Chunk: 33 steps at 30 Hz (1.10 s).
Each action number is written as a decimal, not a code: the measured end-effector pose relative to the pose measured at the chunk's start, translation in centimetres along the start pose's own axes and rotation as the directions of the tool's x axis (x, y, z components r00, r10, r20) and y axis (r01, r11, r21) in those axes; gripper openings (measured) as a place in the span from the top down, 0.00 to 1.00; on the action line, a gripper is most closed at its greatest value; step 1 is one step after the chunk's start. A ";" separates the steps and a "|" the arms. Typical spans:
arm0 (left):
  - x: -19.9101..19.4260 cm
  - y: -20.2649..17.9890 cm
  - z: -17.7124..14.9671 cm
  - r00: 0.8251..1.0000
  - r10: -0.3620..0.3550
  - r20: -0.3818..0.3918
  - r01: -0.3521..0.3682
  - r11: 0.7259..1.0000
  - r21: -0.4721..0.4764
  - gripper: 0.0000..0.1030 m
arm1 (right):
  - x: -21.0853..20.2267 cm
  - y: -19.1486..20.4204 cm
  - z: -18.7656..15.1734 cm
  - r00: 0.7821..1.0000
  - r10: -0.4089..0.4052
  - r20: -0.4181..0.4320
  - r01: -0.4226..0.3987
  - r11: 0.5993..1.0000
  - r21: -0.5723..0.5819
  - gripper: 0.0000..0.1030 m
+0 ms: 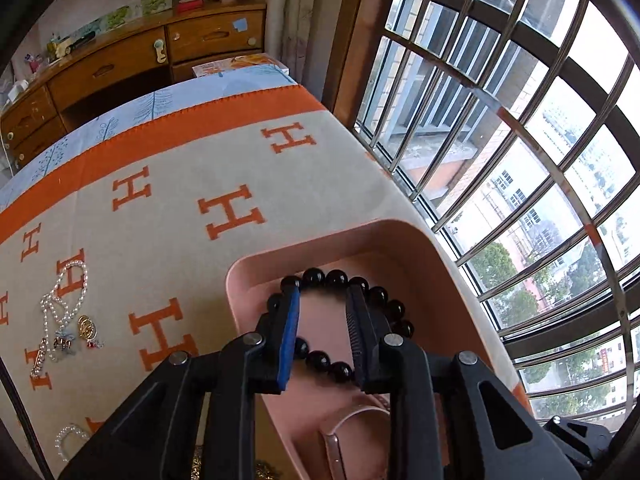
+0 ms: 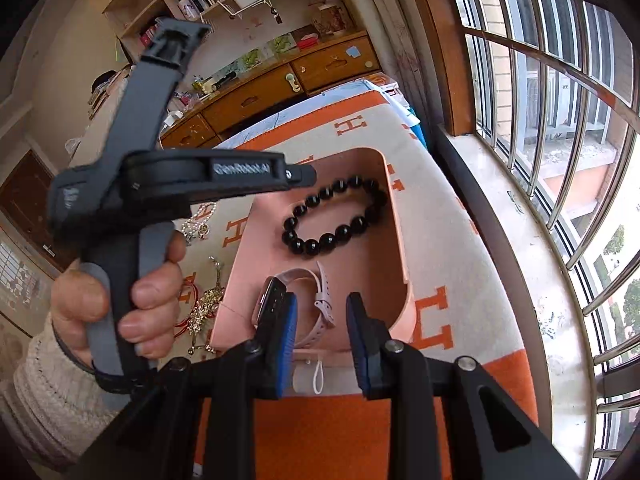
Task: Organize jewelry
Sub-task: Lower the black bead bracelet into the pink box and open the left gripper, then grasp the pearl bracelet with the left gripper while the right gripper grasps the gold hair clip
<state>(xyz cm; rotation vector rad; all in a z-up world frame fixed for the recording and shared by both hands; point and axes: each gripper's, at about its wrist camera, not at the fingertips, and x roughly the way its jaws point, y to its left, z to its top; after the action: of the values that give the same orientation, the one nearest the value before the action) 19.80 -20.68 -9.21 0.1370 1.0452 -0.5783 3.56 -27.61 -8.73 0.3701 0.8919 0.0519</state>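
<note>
A black bead bracelet (image 1: 336,280) lies flat in a pink tray (image 1: 424,264); it also shows in the right wrist view (image 2: 334,216) inside the tray (image 2: 394,216). My left gripper (image 1: 324,296) is open above the bracelet, fingers straddling it without gripping. A pink-strapped watch (image 2: 304,296) lies in the tray's near end. My right gripper (image 2: 322,304) is open and empty just above the watch. A pearl necklace (image 1: 66,296), gold charm (image 1: 88,326) and small pieces lie on the blanket left of the tray.
The tray sits on a beige and orange H-patterned blanket (image 1: 192,168) beside a barred window (image 1: 520,140). Gold and red jewelry (image 2: 204,304) lies left of the tray. A wooden dresser (image 1: 120,64) stands behind. The left hand-held gripper body (image 2: 132,200) is at left.
</note>
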 end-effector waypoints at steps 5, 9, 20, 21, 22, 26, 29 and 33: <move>-3.2 0.7 -2.4 0.993 -0.023 0.112 0.023 1.000 0.006 0.36 | 0.0 0.9 0.2 1.000 0.000 0.018 0.001 0.999 -0.037 0.75; -6.4 1.4 -4.2 0.978 0.025 0.207 -0.030 0.999 0.021 0.30 | 0.1 1.9 0.5 1.000 -0.017 0.025 0.018 0.998 -0.064 0.75; -14.1 5.5 -8.4 0.924 0.189 0.332 -0.183 0.982 -0.051 0.19 | 0.7 5.9 0.0 1.000 0.006 0.007 -0.005 0.991 -0.132 0.75; -14.7 6.0 -8.8 0.922 0.198 0.334 -0.187 0.980 -0.065 0.19 | 0.6 6.4 0.0 1.000 0.008 0.007 -0.007 0.990 -0.144 0.75; -15.3 6.5 -9.2 0.918 0.211 0.335 -0.195 0.977 -0.080 0.19 | 0.6 7.0 -0.1 1.000 0.013 0.008 -0.011 0.988 -0.156 0.75; -17.5 8.5 -11.0 0.894 0.289 0.344 -0.255 0.957 -0.141 0.16 | 0.3 9.3 -0.2 0.999 0.030 0.019 -0.026 0.980 -0.197 0.75; -18.9 10.4 -12.4 0.875 0.340 0.344 -0.286 0.937 -0.199 0.11 | 0.2 10.9 -0.2 0.999 0.042 0.015 -0.037 0.974 -0.225 0.75; -19.7 13.6 -14.3 0.857 0.418 0.302 -0.340 0.898 -0.280 0.11 | 0.3 12.8 -0.3 0.999 0.036 0.000 -0.035 0.965 -0.260 0.75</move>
<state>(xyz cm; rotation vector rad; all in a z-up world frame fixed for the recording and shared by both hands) 8.39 3.71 -1.96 0.0411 0.6916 -0.1130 4.85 -15.51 -4.82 0.1410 0.8612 0.1991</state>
